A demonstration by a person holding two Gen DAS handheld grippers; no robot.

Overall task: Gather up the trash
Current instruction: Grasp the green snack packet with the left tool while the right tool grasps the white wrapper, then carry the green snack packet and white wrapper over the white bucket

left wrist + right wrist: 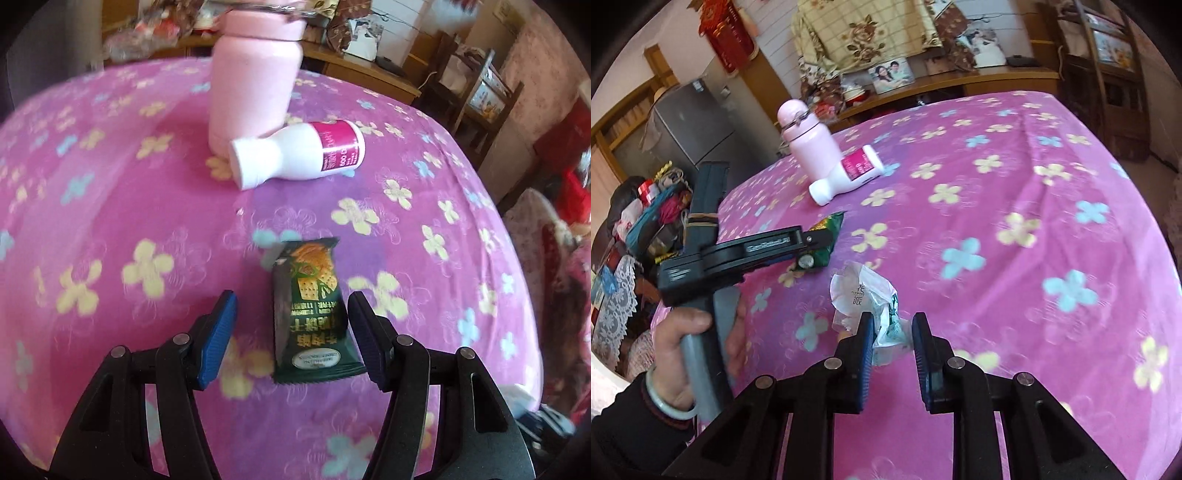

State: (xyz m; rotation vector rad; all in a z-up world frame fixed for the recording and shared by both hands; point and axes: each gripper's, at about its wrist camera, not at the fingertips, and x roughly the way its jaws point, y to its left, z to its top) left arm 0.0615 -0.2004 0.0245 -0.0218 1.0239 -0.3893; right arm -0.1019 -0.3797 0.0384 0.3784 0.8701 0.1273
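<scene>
A dark green cracker wrapper lies on the pink flowered cloth. My left gripper is open, with the wrapper between its blue pads and nearer the right one. In the right wrist view the left gripper sits over the same green wrapper. A crumpled clear and white wrapper lies in front of my right gripper, which is open with the wrapper's near end between its pads. A white bottle with a magenta label lies on its side.
A tall pink flask stands just behind the fallen bottle; both also show in the right wrist view, the flask and the bottle. Wooden shelves and clutter ring the table. The cloth drops off at the right edge.
</scene>
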